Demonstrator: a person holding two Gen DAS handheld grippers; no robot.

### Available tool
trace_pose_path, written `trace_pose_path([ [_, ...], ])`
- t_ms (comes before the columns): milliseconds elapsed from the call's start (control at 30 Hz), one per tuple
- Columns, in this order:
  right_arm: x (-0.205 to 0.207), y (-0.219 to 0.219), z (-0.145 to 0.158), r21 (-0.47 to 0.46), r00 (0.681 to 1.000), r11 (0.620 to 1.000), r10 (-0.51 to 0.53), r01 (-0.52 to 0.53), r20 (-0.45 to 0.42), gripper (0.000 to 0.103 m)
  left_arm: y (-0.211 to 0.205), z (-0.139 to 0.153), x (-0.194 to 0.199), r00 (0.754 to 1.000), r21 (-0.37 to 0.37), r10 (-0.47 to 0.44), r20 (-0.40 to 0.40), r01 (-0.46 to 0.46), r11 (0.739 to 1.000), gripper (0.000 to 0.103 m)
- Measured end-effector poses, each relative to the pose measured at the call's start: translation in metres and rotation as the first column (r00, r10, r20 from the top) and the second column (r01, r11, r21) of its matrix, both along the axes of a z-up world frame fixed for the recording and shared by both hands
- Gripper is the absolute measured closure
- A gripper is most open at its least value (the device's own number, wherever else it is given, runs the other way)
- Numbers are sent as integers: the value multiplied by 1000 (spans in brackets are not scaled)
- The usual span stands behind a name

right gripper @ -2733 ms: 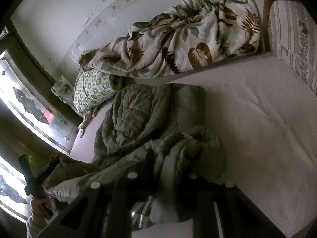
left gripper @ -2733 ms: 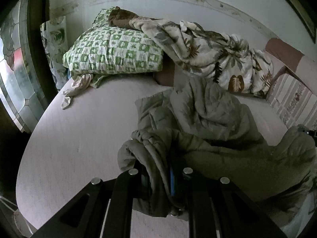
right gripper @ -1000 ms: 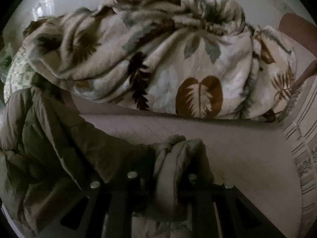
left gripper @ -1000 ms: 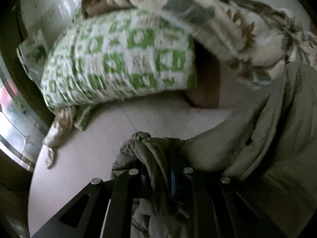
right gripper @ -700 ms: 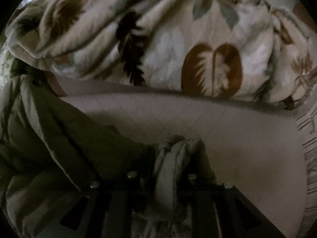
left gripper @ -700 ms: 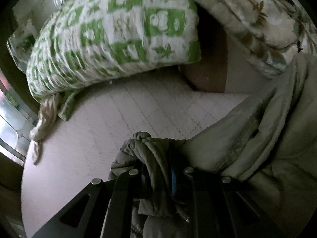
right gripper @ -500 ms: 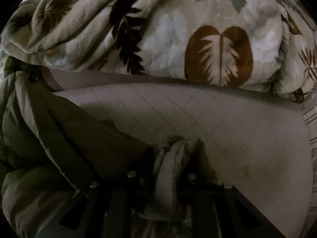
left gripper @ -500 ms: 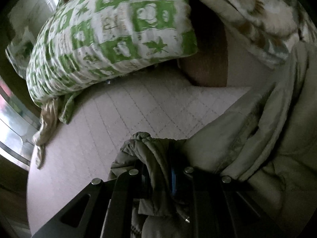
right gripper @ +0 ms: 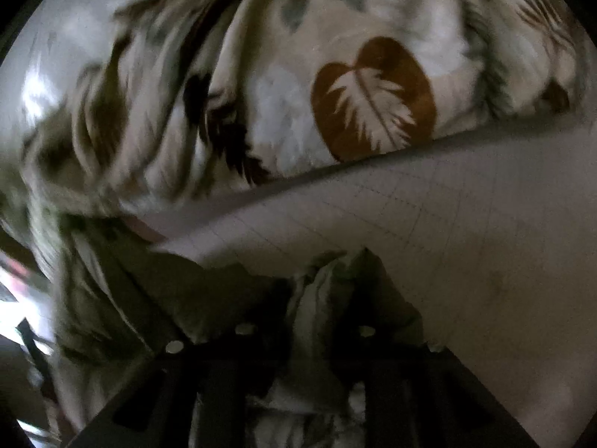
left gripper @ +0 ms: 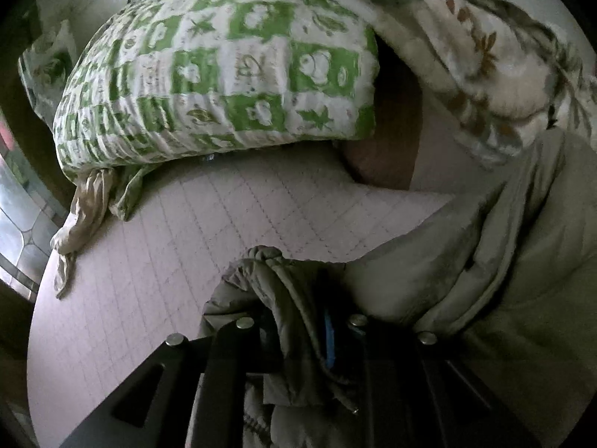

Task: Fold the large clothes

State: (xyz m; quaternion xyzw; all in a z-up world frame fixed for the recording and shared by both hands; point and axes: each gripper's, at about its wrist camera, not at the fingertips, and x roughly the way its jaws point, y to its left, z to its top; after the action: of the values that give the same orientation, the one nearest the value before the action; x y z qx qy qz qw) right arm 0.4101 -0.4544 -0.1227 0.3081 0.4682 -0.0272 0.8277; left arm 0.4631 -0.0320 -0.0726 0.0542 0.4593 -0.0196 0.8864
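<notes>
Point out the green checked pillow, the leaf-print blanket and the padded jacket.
green checked pillow (left gripper: 224,74): left wrist view, middle of its cover.
leaf-print blanket (right gripper: 373,97): right wrist view, brown leaf.
padded jacket (left gripper: 522,261): left wrist view, main body.

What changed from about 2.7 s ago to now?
Both tools carried the olive puffer jacket up the bed towards the green checked pillow and the leaf-print blanket, which now fill the views. The left tool and right tool still have jacket fabric between their jaws, which are starting to open. Pillow, blanket and quilted mattress stayed put.
</notes>
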Motion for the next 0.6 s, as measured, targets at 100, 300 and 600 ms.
trace_pose_path([
  [100, -6, -8, 7, 72, 1000, 997, -26, 25, 9, 69, 0, 11, -7, 1000, 3, -16, 15, 16, 1000, 83],
  [300, -14, -14, 25, 161, 996, 983, -90, 85, 20, 0, 5, 27, -14, 1000, -19, -15, 17, 16, 1000, 80],
  [600, -35, -4, 63, 28, 996, 997, -71, 69, 63, 0, 6, 48, -29, 1000, -25, -10, 18, 10, 1000, 72],
])
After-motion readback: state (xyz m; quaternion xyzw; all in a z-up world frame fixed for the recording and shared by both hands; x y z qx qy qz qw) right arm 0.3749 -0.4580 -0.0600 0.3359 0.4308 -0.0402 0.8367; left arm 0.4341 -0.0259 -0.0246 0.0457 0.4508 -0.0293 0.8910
